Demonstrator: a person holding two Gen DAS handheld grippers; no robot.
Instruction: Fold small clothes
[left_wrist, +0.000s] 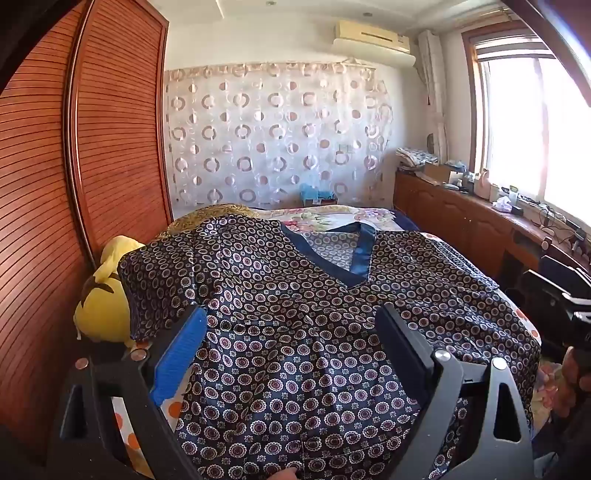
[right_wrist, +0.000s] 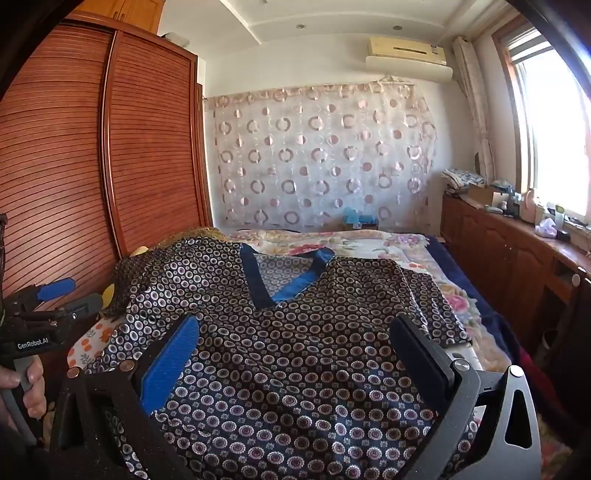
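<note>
Materials and surface finish

The V-neck top (left_wrist: 295, 332) is seen as glossy, satin-like cloth; its neckband (left_wrist: 364, 254) is shinier still. The wardrobe doors (right_wrist: 147, 147) are ribbed, varnished wood. The left gripper (left_wrist: 291, 354) carries a rough blue pad.

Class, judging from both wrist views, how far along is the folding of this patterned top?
Done: the patterned top lies spread face up on the bed, V-neck collar away from the cameras, sleeves out to the sides. In hand: nothing; the left gripper and right gripper are both open above the fabric. Left: every fold, since no sleeve or hem is turned in yet.
</note>
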